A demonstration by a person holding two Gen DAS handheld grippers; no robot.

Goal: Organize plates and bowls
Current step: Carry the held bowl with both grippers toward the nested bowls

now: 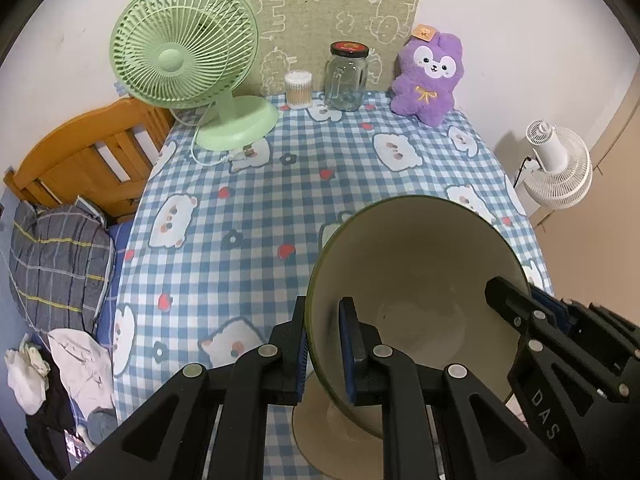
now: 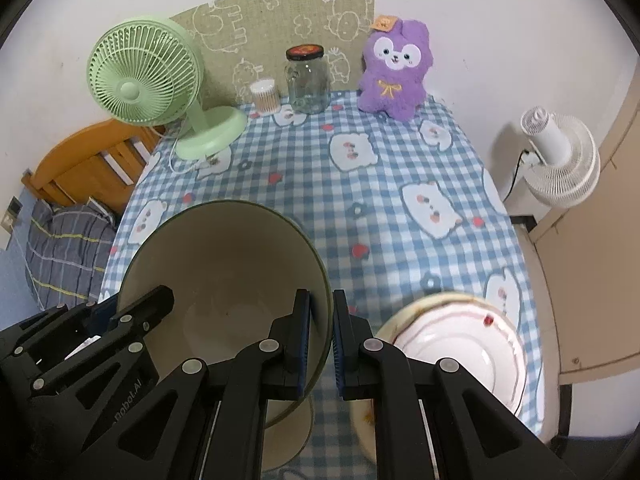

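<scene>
- Two black claws grip one bowl (image 1: 416,264) between them: the left claw (image 1: 325,344) is clamped on the rim at the bowl's 9 o'clock side, one blue pad outside the wall, one inside.
- Right claw (image 2: 321,340), seen from its own camera, pinches the opposite rim at the bowl's 3 o'clock side, its jaws nearly together with only the thin wall between them.
- Each claw appears in the other's view: the right claw at 4 o'clock in the left view, the left claw at 8 o'clock in the right view.
- Cream inside with a dark green rim, the bowl is tilted, its mouth turned toward the far end of the table (image 1: 280,184); its foot appears to hang just above a tan plate (image 1: 340,440) at 6 o'clock, though contact cannot be told.
- White plates (image 2: 460,352), stacked and edged with a thin red line, lie at 4 o'clock in the right view, just beside the bowl and partly behind the claw.
- Blue checked cloth with bear and strawberry prints covers the table.
- At 11 o'clock stands a green fan (image 1: 188,52); at 12 o'clock a tub of cotton swabs (image 1: 298,90) and a glass jar (image 1: 347,76) with a dark lid, side by side; at 1 o'clock a purple plush (image 1: 430,76) sits against the wall.
- Off the table, a white fan (image 1: 556,164) is at 3 o'clock, and a wooden bed frame (image 1: 84,160) with a striped pillow (image 1: 60,264) at 9 o'clock.
</scene>
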